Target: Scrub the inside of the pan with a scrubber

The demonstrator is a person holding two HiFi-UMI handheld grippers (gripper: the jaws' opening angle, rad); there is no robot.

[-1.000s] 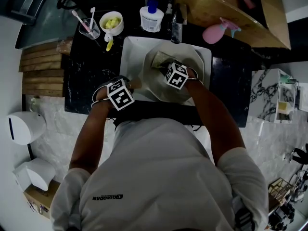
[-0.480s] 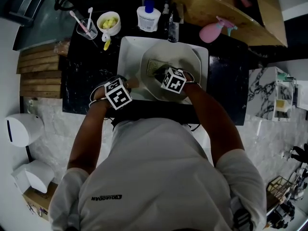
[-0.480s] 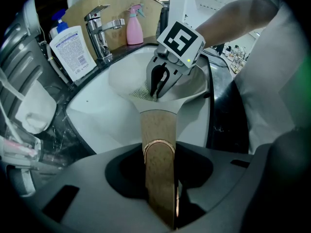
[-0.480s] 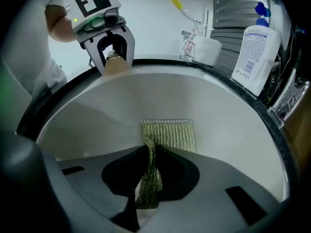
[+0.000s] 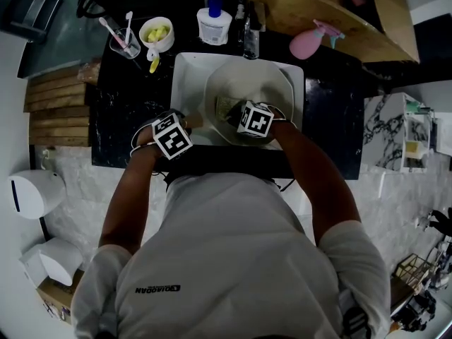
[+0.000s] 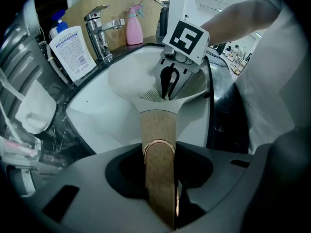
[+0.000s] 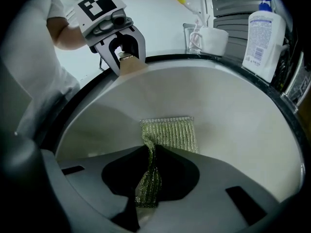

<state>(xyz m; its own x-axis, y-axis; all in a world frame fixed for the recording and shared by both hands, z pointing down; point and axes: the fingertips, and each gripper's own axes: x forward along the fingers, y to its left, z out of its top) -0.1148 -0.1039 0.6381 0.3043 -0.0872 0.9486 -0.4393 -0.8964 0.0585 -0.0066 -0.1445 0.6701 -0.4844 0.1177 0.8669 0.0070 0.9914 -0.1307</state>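
Note:
A white pan [image 5: 263, 82] sits in the sink, its wooden handle [image 5: 198, 121] pointing left. My left gripper [image 5: 192, 123] is shut on that handle [image 6: 158, 144], which runs straight between its jaws [image 6: 160, 178]. My right gripper [image 5: 234, 109] reaches down into the pan and is shut on a green-gold mesh scrubber [image 7: 170, 132]. The scrubber's free end lies flat on the pan's floor [image 7: 228, 115], while its pinched end twists up between the jaws [image 7: 148, 188]. The left gripper [image 7: 127, 57] shows at the pan's rim.
The white sink [image 5: 183, 76] is set in a black counter. Behind it stand a faucet [image 5: 248, 32], a white soap bottle [image 5: 214, 25], a pink spray bottle [image 5: 311, 44], a yellow-filled bowl [image 5: 157, 32] and a cup of toothbrushes [image 5: 127, 41].
My right gripper has slid the scrubber across the pan's floor toward the near left side. The left gripper has kept its hold on the handle.

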